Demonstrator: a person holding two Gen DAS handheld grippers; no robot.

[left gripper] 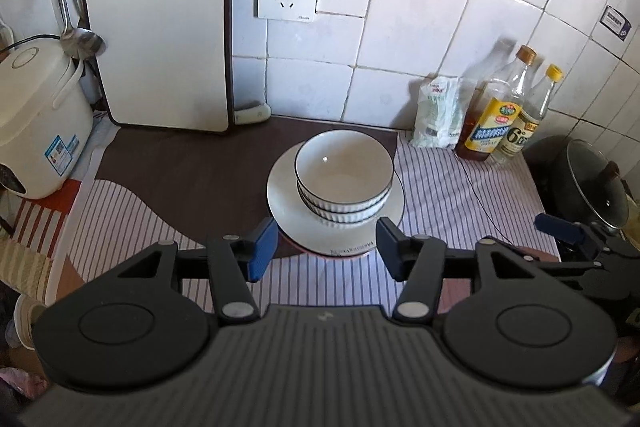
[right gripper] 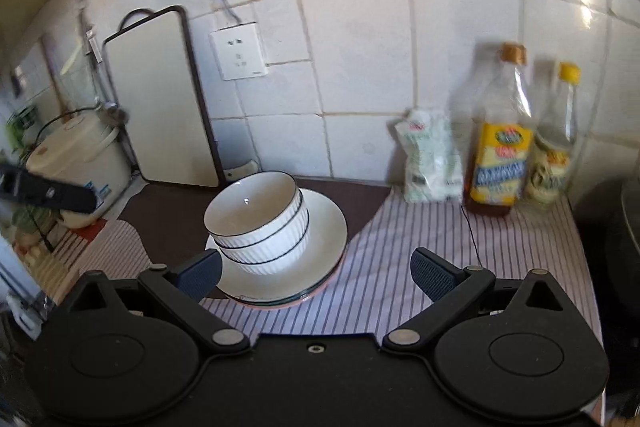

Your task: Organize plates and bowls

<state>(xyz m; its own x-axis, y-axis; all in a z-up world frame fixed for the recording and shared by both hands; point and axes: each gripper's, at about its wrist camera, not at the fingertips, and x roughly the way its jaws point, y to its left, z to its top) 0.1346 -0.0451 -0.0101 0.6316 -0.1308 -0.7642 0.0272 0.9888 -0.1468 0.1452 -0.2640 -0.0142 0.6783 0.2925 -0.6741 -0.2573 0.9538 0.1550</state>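
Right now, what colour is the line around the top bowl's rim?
Dark, nearly black, on the white bowl. Clearest in the left wrist view.

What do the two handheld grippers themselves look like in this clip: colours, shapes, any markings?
Both match: the left gripper and right gripper have black linkage arms on silver pivot pins, round black side housings and blue textured pads. The left one's ribbed grey body carries a small logo. No cables or sleeves show.

Bowls [left gripper: 343,179] stacked on plates [left gripper: 288,211], cutting board [left gripper: 160,27] behind-left — bottles [left gripper: 504,111] behind-right
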